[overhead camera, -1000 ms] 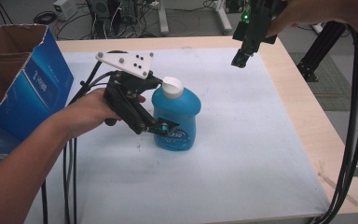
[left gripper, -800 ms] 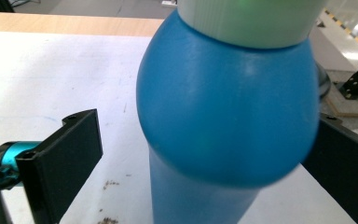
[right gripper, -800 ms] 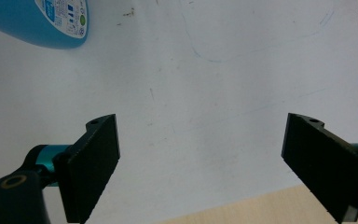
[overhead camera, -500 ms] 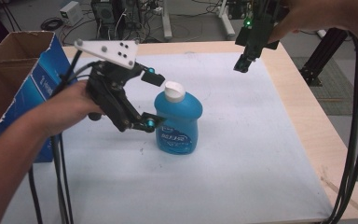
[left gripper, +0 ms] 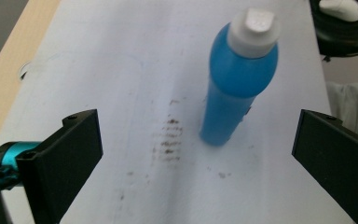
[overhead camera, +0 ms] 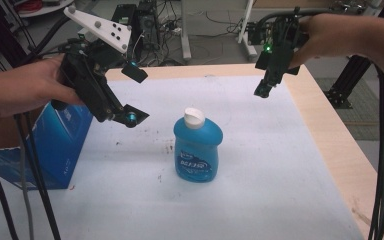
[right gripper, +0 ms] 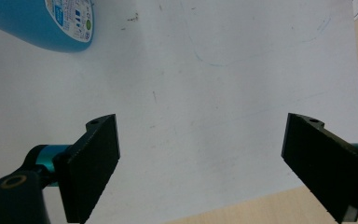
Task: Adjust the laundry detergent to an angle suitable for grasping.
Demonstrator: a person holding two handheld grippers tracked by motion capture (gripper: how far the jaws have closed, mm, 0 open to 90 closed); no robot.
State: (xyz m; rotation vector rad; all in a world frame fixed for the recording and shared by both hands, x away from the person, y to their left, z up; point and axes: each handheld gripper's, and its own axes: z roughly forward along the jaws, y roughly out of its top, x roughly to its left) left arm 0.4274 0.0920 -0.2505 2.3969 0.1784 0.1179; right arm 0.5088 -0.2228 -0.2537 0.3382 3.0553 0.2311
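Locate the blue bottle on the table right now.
In the high view the blue bottle stands upright near the middle of the white mat, right of the blue cardboard box, with the open left claw raised to its upper left, not touching it.

There is one blue bottle (overhead camera: pixel 198 146) on the table, and it has one white cap (overhead camera: pixel 194 117). There is one blue cardboard box (overhead camera: pixel 55 145) at the left side. One white sheet (overhead camera: pixel 260 165) covers one wooden table (overhead camera: pixel 330 150). There are two grippers: the left gripper (overhead camera: pixel 136 95) and the right gripper (overhead camera: pixel 262 90). Each gripper has two black jaws, so there are four jaws together. Two hands hold them, one hand for each. One white mouse (left gripper: pixel 341 8) lies at the far edge in the left gripper view.
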